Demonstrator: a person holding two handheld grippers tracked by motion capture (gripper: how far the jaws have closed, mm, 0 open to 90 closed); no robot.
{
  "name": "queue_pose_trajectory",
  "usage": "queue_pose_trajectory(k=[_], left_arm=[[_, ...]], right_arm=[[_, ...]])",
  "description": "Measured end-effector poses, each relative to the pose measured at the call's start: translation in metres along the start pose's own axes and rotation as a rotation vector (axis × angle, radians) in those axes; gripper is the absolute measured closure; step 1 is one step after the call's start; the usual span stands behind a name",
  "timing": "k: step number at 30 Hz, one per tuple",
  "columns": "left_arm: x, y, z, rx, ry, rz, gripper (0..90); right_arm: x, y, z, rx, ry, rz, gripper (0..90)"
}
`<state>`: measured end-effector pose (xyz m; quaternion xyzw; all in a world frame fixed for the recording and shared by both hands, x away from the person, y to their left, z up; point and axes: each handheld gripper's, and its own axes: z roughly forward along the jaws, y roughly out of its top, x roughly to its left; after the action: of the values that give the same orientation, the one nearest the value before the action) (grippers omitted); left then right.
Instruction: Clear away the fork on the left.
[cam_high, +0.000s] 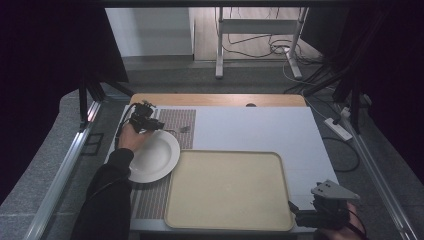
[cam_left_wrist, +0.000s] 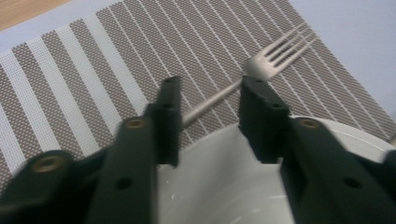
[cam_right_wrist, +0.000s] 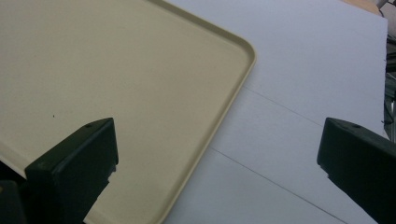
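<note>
From the high view, the left gripper (cam_high: 159, 125) sits at upper left, over the far rim of the white plate (cam_high: 155, 159), its tips at the fork (cam_high: 183, 129) lying on the striped placemat (cam_high: 176, 120). The right gripper (cam_high: 300, 212) waits at lower right beside the beige tray (cam_high: 227, 189); beyond the white table (cam_high: 250, 127) are floor cables.

Left gripper view: the jaws straddle the fork's handle (cam_left_wrist: 212, 99), narrowed but seemingly not yet pinching (blur hampers this). The step looks like grasping; next comes closing fully, then lifting.

Right gripper view: jaws wide apart, holding nothing.

Grey floor (cam_high: 165, 75) (cables), dark curtains (cam_high: 45, 60)
</note>
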<state>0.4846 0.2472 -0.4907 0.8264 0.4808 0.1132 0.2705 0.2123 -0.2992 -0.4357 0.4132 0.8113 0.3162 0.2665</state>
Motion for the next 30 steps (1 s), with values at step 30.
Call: queue_pose_trajectory(k=[30], left_arm=[[0.048, -0.002, 0.024, 0.229, 0.036, -0.001, 88.6]], right_arm=[[0.0, 0.0, 0.0, 0.001, 0.006, -0.006, 0.0]])
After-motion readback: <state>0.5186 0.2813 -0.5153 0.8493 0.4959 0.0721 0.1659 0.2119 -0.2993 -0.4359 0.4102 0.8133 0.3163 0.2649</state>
